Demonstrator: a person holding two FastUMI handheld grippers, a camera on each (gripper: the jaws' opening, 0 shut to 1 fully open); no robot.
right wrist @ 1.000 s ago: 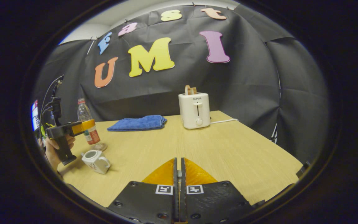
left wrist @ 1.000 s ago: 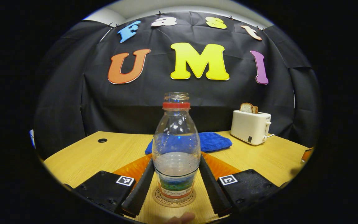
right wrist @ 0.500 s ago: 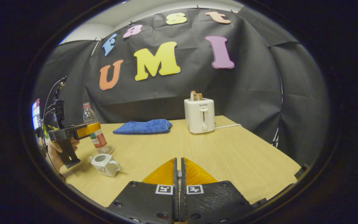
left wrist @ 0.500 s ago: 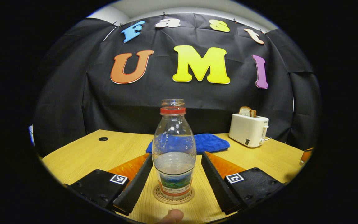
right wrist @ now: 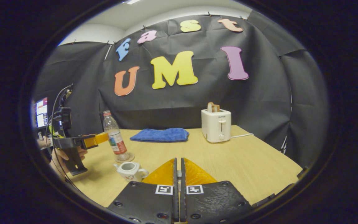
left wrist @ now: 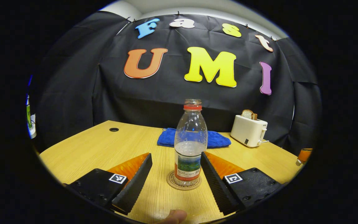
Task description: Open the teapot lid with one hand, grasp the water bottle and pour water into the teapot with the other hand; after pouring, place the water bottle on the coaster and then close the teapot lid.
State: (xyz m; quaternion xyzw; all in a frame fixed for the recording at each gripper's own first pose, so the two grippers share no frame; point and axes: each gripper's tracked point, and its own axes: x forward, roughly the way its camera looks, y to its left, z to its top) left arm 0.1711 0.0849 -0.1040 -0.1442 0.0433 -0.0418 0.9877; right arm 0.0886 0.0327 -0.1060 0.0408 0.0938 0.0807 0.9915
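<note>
Left hand-held gripper (left wrist: pixel 175 175) was spread and had backed off the bottle (left wrist: pixel 190 143), which stood on the coaster (left wrist: pixel 184 184). Right hand-held gripper (right wrist: pixel 177 186) was pressed together w/ nothing visible between fingers. Teapot (right wrist: pixel 130 170) sat open on desk (right wrist: pixel 244 161); closing lid looked next.

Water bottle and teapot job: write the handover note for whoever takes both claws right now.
Left claw: open, fingers either side of the water bottle, not touching it.
Right claw: fingers together; whether the lid is between them cannot be told.
Water bottle: upright on the coaster, uncapped, partly full.
Teapot: on the table near the bottle, top open, lid off.
Done: bottle parked on the coaster.
Left: put the lid on the teapot.
</note>
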